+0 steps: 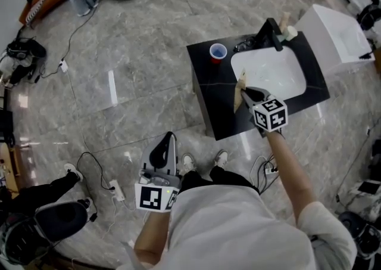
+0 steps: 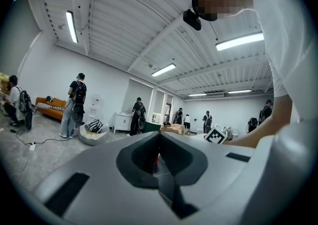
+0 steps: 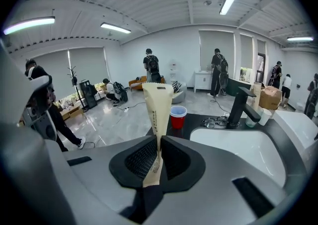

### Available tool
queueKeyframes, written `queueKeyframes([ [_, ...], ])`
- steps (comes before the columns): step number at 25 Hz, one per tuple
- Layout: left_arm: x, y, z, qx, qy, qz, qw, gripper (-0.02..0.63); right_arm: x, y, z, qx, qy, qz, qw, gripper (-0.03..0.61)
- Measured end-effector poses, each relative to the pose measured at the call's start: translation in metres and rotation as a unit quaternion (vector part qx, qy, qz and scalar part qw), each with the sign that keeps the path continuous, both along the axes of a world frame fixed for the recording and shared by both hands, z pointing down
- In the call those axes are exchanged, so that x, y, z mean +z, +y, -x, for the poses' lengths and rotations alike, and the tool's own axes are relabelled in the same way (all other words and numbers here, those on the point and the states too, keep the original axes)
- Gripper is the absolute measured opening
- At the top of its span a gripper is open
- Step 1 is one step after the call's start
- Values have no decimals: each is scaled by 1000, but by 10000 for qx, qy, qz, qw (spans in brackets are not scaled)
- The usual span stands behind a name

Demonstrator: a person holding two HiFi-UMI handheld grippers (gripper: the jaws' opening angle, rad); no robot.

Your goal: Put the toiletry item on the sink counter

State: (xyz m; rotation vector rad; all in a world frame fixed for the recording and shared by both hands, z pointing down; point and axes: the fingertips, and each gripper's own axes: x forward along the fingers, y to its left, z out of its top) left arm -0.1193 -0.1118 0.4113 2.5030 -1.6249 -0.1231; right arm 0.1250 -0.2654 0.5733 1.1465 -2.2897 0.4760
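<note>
A beige toiletry tube [image 3: 157, 114] stands upright between the pads of my right gripper [image 3: 158, 150], which is shut on its lower, crimped end. In the head view the right gripper [image 1: 249, 93] holds the tube [image 1: 240, 89] over the black sink counter [image 1: 205, 93], just left of the white basin [image 1: 271, 73]. My left gripper [image 1: 162, 152] hangs low by the person's left side, away from the counter, its jaws shut with nothing between them [image 2: 158, 162].
A red cup [image 1: 218, 53] stands at the counter's far left corner. Glasses [image 1: 243, 45], a black faucet [image 1: 271, 33] and a small bottle [image 1: 288, 29] line the back edge. A white bin [image 1: 336, 36] stands right of the counter. Cables cross the marble floor.
</note>
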Motion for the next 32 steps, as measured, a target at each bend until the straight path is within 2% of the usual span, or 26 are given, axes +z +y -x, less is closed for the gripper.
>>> queueKeyframes([
  [17,1,1,3,-218,-29,78,9997,3,66,-26,-9,72,469,608,9970,52],
  [32,5,9,6,-416,-206,262,9986,3,104,-48,-9,572,43,1044,9929,52],
])
